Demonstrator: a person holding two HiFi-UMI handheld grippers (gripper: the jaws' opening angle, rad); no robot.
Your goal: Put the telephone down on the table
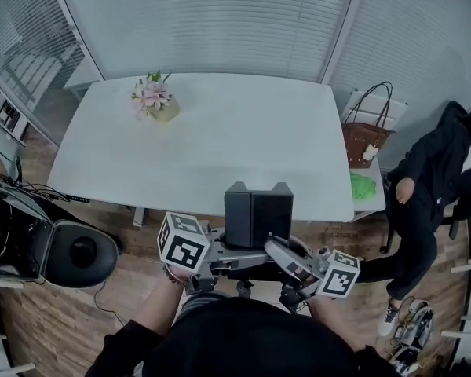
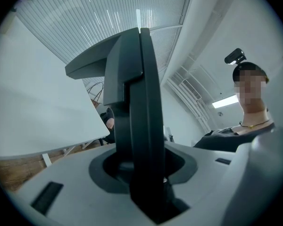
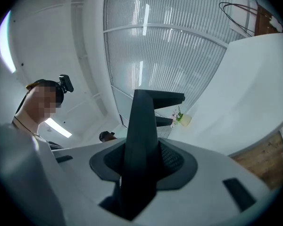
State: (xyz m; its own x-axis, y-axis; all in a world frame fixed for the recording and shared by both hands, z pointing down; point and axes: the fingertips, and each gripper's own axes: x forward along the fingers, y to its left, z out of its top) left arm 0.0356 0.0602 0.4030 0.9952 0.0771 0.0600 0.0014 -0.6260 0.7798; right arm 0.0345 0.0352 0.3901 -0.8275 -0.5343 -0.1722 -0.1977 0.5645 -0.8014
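Two grippers — L (image 1: 224, 251), R (image 1: 281, 253) — clamp telephone (image 1: 257, 213).

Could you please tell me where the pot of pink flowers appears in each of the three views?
Head view: the pot of flowers stands upper left, near the far left corner of the white table.
Left gripper view: not in it; only part of the table shows, at left.
Right gripper view: the pot of flowers is small, just right of centre, at the left end of the table.
Shared landmark: the white table.
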